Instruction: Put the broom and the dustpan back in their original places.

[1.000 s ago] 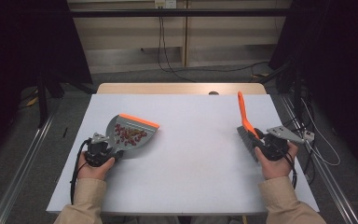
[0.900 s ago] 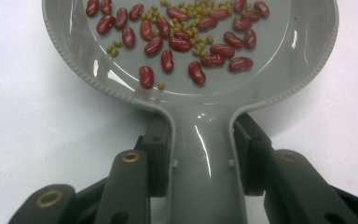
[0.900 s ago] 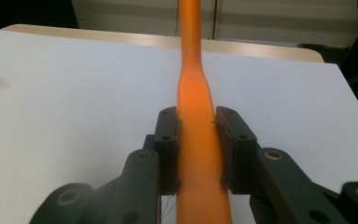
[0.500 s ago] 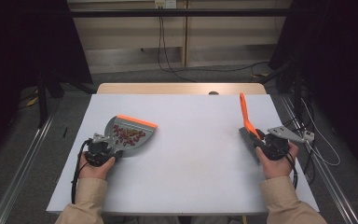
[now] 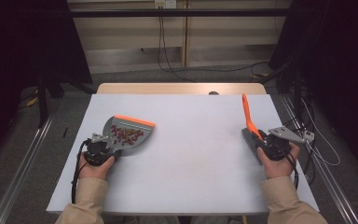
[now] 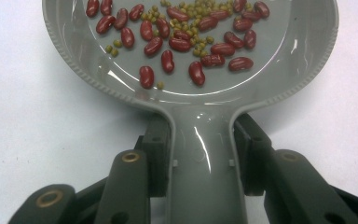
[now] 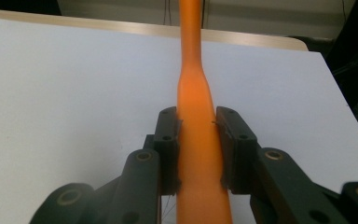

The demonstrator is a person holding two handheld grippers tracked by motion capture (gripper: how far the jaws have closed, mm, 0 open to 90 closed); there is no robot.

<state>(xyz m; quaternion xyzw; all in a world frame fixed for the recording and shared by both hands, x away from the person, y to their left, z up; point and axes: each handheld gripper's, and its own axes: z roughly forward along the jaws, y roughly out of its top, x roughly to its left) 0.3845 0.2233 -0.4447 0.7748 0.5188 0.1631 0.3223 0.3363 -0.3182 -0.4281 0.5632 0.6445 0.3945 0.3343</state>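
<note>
The white worktop (image 5: 191, 154) carries no print, label or brand mark that can be read, and neither do the tools on it. On its left half lies a grey dustpan (image 5: 127, 135) with an orange front lip, its pan flat on the surface and its handle pointing back toward the person. The left gripper (image 5: 99, 148) has its jaws closed tight on that handle, one pad on each side, as the left gripper view shows. At the right edge, the right gripper (image 5: 263, 142) has its jaws clamped on the orange handle of a brush (image 5: 248, 116), which points away from the person; its grey head sits by the hand. Inside the dustpan lie red kidney beans (image 6: 182, 44), scattered, and among them small green mung beans (image 6: 193, 11).
</note>
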